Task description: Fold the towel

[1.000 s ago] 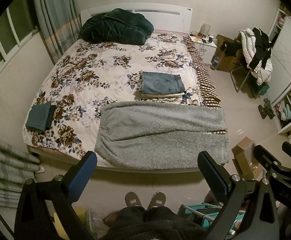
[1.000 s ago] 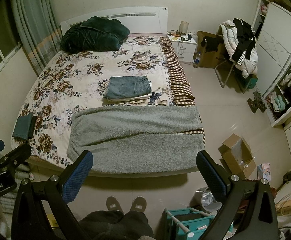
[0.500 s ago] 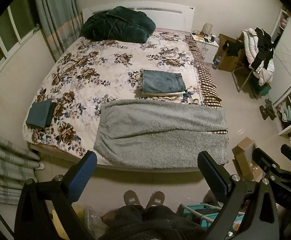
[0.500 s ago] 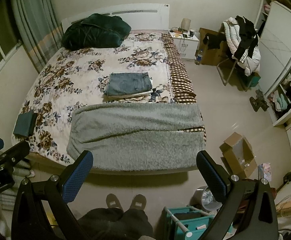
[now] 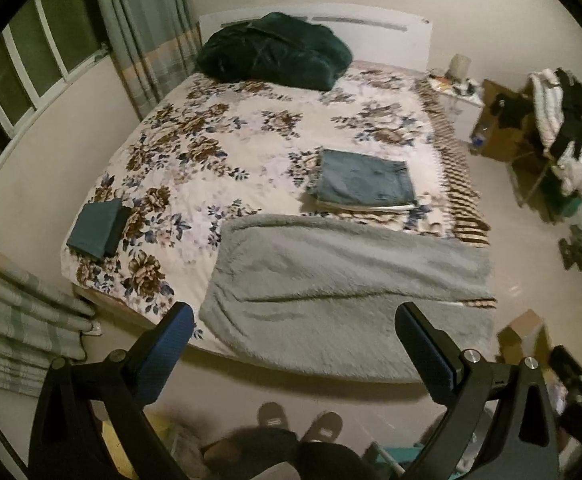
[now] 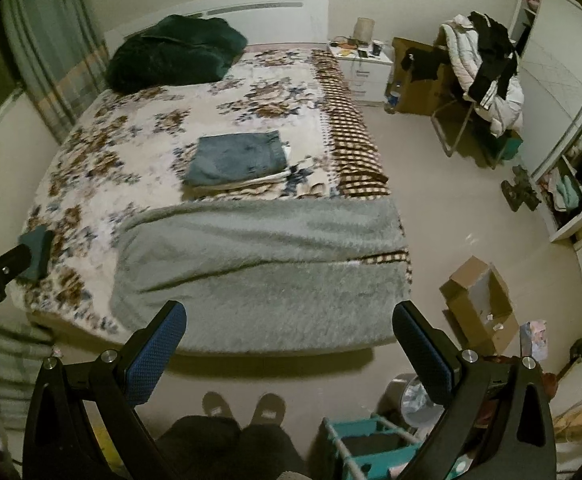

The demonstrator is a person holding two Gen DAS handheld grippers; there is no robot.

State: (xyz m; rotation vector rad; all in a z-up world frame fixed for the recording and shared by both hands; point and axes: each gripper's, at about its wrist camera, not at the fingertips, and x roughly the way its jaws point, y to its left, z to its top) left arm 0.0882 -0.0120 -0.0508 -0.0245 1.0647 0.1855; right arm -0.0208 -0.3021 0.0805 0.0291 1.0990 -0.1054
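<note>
A fluffy grey towel (image 5: 343,284) lies spread flat across the foot of the bed (image 5: 251,152), its near edge hanging over the bed's end; the right wrist view shows the same towel (image 6: 263,272). My left gripper (image 5: 295,332) is held high over the floor in front of the towel, open, nothing between its blue pads. My right gripper (image 6: 289,328) hovers likewise before the towel's near edge, open and empty. Neither touches the cloth.
Folded jeans on a small stack (image 5: 365,186) lie behind the towel, a folded teal cloth (image 5: 97,230) at the bed's left corner, a dark green duvet (image 5: 275,56) at the headboard. A cardboard box (image 6: 481,304), teal rack (image 6: 371,446) and the person's slippers (image 6: 243,404) are on the floor.
Both grippers have moved closer to the bed and a little lower; the towel looks larger in both views. The towel has not moved and both grippers stay open.
</note>
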